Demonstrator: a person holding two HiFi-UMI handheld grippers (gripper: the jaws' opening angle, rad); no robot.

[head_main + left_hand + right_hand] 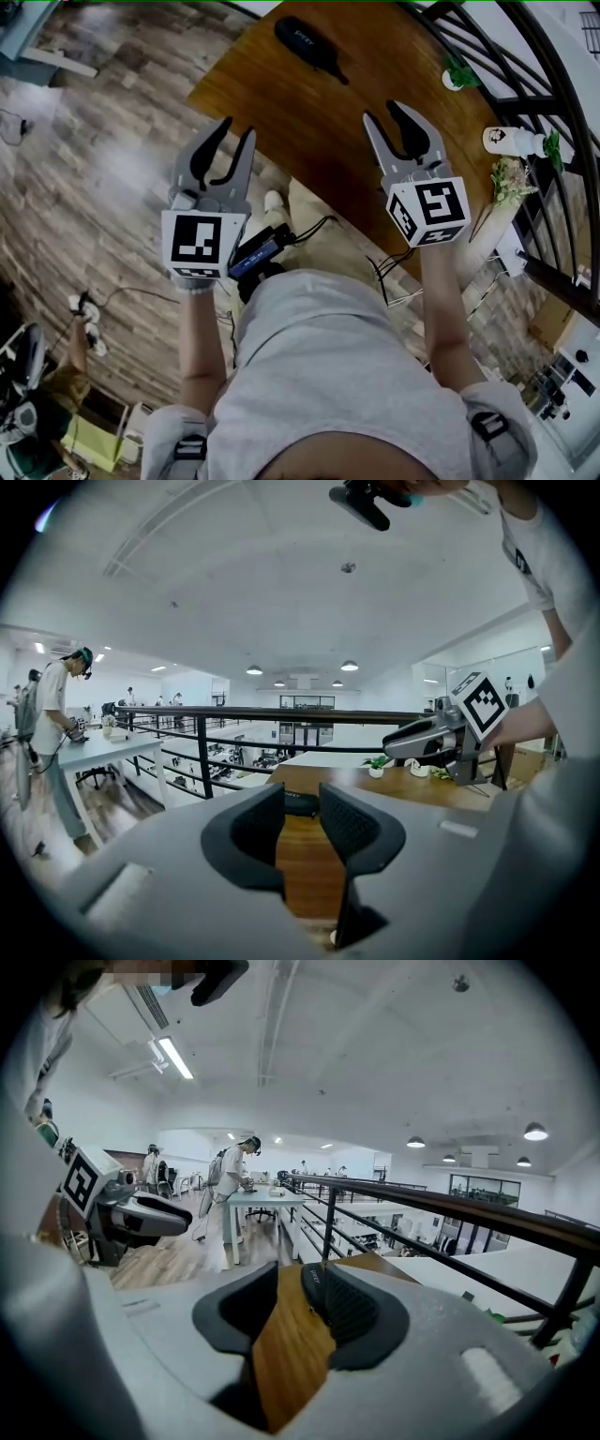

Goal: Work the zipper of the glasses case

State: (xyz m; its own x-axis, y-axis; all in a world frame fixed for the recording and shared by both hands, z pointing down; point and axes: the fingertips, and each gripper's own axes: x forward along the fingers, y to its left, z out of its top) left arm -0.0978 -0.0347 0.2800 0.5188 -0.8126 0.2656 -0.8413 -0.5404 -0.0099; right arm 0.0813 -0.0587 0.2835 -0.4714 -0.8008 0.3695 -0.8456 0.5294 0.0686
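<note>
Head view: both arms reach forward. The left tongs (pixel 239 128) hang over the wood floor just off the near edge of the tabletop (pixel 319 122), and the right tongs (pixel 389 122) are above the tabletop itself. The dark glasses case (pixel 307 42) lies well ahead at the far end, zipped side hard to make out, touched by neither. A small potted plant (pixel 459 75) sits by the railing (pixel 553 112).

Left gripper view: the jaws stand parted by a modest gap with only bare wood between them. The glasses case (pixel 302 802) shows far off, right in line with that gap. The right tongs (pixel 422 741) float alongside.

Right gripper view: these jaws are apart too, with nothing in them. The end of the glasses case (pixel 312 1275) peeks out just beside the right pad, far down the tabletop.
</note>
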